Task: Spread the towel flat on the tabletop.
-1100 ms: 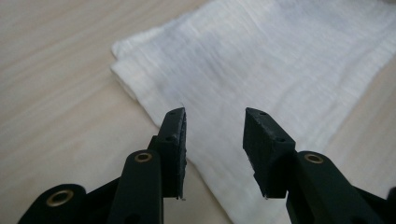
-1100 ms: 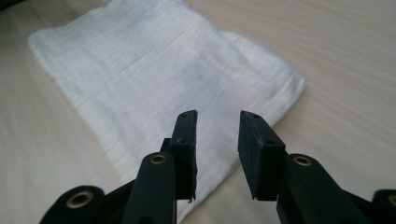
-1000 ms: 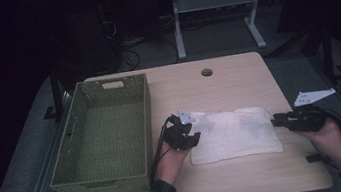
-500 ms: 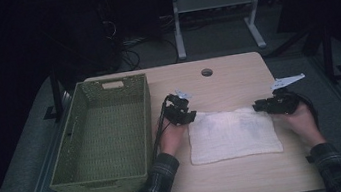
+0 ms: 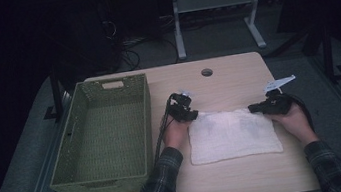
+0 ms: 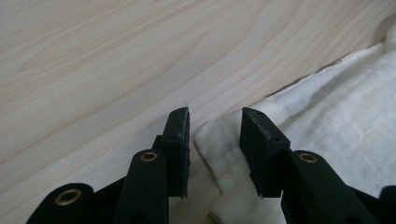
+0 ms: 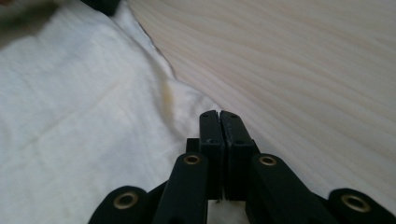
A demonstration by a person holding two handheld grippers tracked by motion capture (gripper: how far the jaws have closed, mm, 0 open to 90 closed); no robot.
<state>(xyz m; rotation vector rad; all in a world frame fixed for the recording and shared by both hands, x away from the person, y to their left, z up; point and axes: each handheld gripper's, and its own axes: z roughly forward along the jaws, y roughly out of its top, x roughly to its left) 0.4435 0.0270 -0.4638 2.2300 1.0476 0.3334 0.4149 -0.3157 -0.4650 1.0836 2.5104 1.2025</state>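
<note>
A white towel (image 5: 234, 135) lies flat on the wooden table (image 5: 237, 79). At the towel's far left corner is my left gripper (image 5: 189, 115), open. In the left gripper view that gripper (image 6: 215, 116) has the bunched towel corner (image 6: 219, 140) between its jaws, which are apart. My right gripper (image 5: 253, 109) rests at the towel's far right corner. The right gripper view shows this gripper (image 7: 219, 114) with jaws pressed together just above the towel's edge (image 7: 84, 116), and no cloth shows between them.
A green woven basket (image 5: 147, 124) stands empty on the left part of the table, close to my left hand. A round cable hole (image 5: 206, 72) is near the far edge. Table legs and cables (image 5: 176, 24) lie on the dark floor beyond.
Both grippers moved away from me to the towel's far corners. The right gripper came in from the table's right edge. The towel now lies flatter.
</note>
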